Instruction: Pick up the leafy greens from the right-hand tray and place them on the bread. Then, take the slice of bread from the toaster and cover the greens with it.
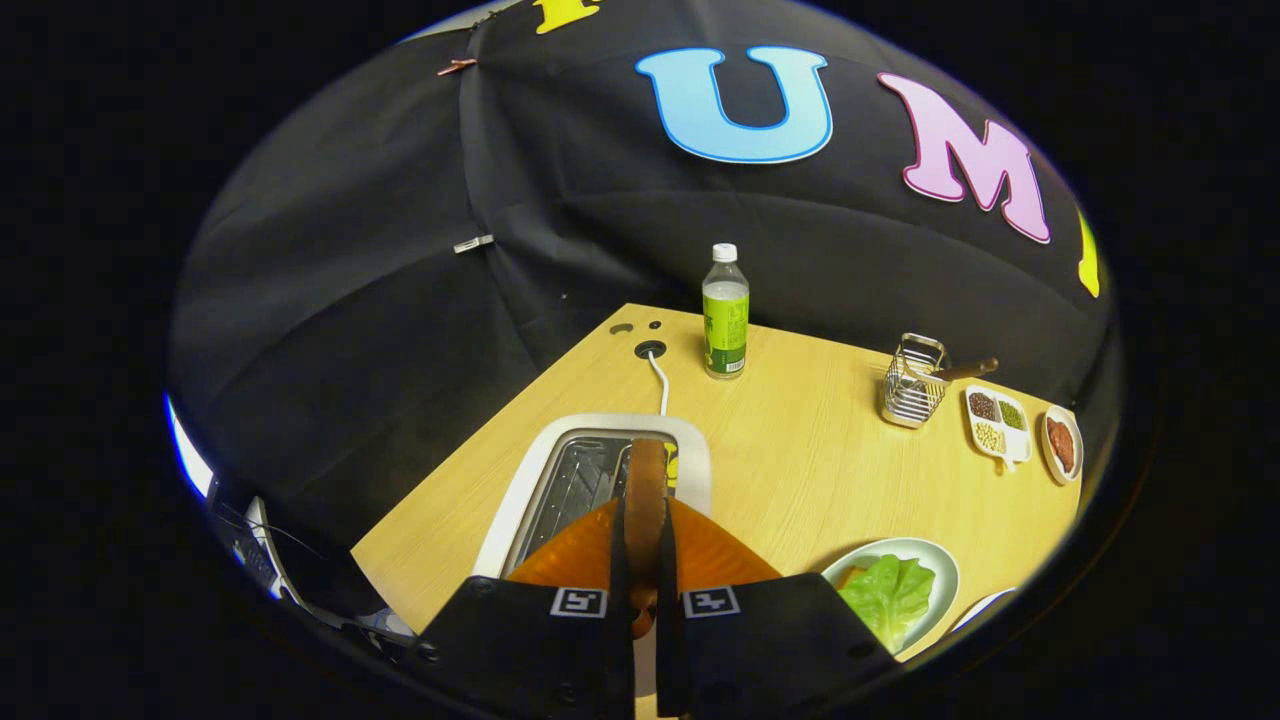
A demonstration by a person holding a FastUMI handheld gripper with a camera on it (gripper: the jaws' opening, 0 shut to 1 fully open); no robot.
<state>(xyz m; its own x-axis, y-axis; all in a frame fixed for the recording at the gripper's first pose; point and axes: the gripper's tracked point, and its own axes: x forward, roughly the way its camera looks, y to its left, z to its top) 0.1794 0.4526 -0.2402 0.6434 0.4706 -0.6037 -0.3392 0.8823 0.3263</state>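
While the gripper clamps a bread slice edge-on above the toaster, lettuce lies on bread in the plate beside it; farther off, a divided dish holds beans.

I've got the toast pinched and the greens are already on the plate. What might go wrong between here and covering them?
1. The tool grips the bread slice edge-on by a thin strip above the toaster; a swing might let it pivot or slip.
2. The lettuce lies loose on the plate, so a sliding approach may push it off the bread beneath.
3. The toaster's white cord runs behind; catching the toaster could tug it.
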